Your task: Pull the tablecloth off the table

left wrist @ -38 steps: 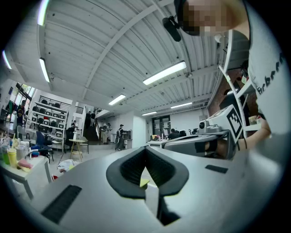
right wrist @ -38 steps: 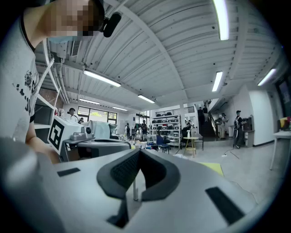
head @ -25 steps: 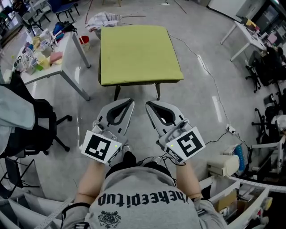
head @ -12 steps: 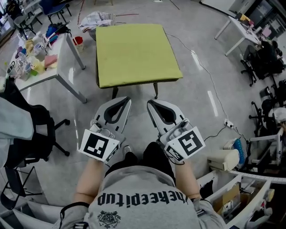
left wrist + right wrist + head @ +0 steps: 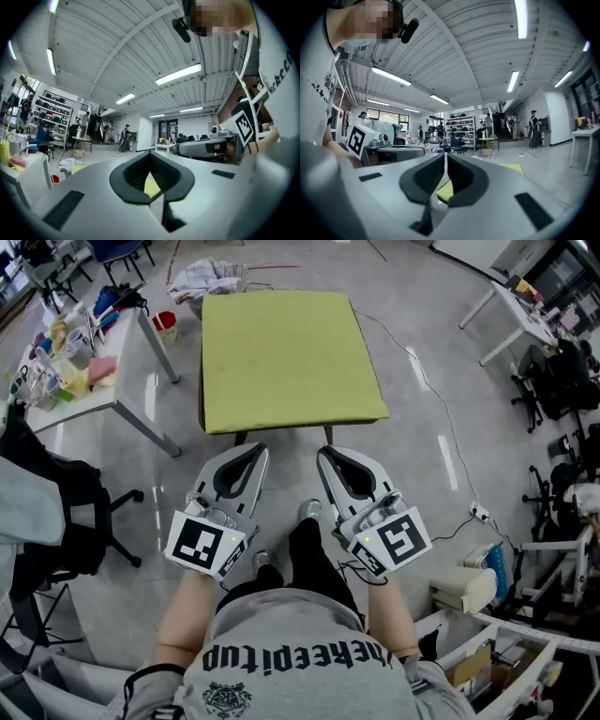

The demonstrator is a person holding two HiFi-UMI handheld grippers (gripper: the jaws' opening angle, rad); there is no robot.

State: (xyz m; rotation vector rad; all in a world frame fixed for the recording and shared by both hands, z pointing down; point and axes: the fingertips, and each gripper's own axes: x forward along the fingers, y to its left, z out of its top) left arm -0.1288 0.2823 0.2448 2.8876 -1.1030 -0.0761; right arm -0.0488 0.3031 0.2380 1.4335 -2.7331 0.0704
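Note:
A yellow-green tablecloth (image 5: 281, 357) covers a small square table ahead of me, its near edge just beyond both grippers. My left gripper (image 5: 255, 448) and right gripper (image 5: 325, 452) are held side by side, level, pointing at that edge and short of it. Both are shut with nothing between the jaws. In the left gripper view the left gripper (image 5: 150, 153) frames a patch of tablecloth (image 5: 151, 185) through the opening behind its tips. The right gripper (image 5: 445, 155) shows the tablecloth (image 5: 513, 168) ahead to the right. The person's legs show below the grippers.
A white table (image 5: 131, 381) cluttered with cups and bottles stands left of the cloth-covered table, with a red cup (image 5: 166, 324) on the floor beside it. A crumpled cloth (image 5: 211, 277) lies behind. A black chair (image 5: 56, 512) stands at left. A cable (image 5: 431, 399) runs along the floor at right.
Both grippers have come closer to the table's near edge, still shut and side by side. The person has stepped forward, one leg now showing between the grippers.

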